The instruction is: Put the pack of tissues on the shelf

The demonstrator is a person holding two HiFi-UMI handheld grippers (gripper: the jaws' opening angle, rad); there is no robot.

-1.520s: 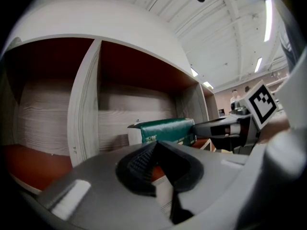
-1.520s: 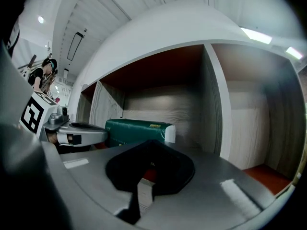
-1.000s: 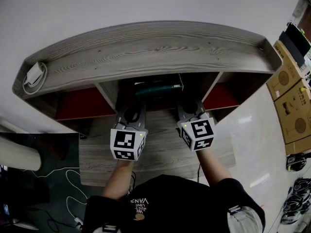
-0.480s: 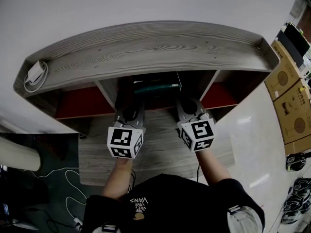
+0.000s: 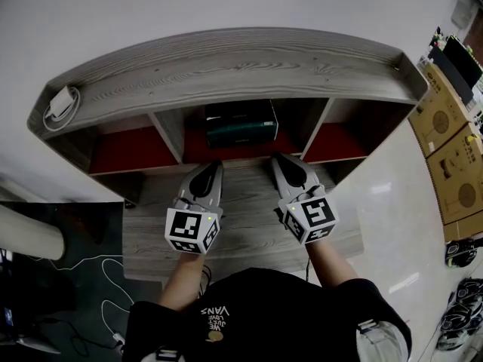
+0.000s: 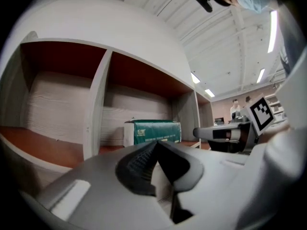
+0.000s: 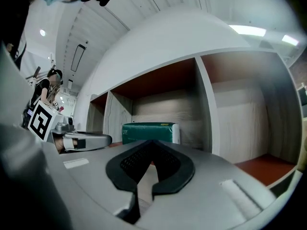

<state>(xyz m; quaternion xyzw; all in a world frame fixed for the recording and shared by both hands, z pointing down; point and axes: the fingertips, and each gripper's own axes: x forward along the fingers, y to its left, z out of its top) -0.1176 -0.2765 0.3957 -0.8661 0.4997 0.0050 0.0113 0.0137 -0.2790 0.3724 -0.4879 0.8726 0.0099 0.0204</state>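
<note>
The green pack of tissues (image 5: 241, 124) lies in the middle compartment of the grey wooden shelf (image 5: 226, 66), on its red floor. The pack (image 6: 152, 132) stands ahead of the left jaws, and the right gripper view also shows the pack (image 7: 148, 132) straight ahead. My left gripper (image 5: 210, 166) hovers just outside the compartment, shut and empty. My right gripper (image 5: 278, 159) is beside it at the same distance, also shut with nothing between its fingers. Neither touches the pack.
A coiled white cable with a plug (image 5: 59, 104) sits on the shelf's top at the far left. Red-floored side compartments (image 5: 132, 149) flank the middle one. Cardboard boxes (image 5: 453, 149) and shoes (image 5: 460, 308) stand at the right; cables (image 5: 90, 277) trail on the floor at the left.
Both grippers have drawn back toward the person, out of the middle compartment. The pack of tissues stays on the shelf, now fully in view.
</note>
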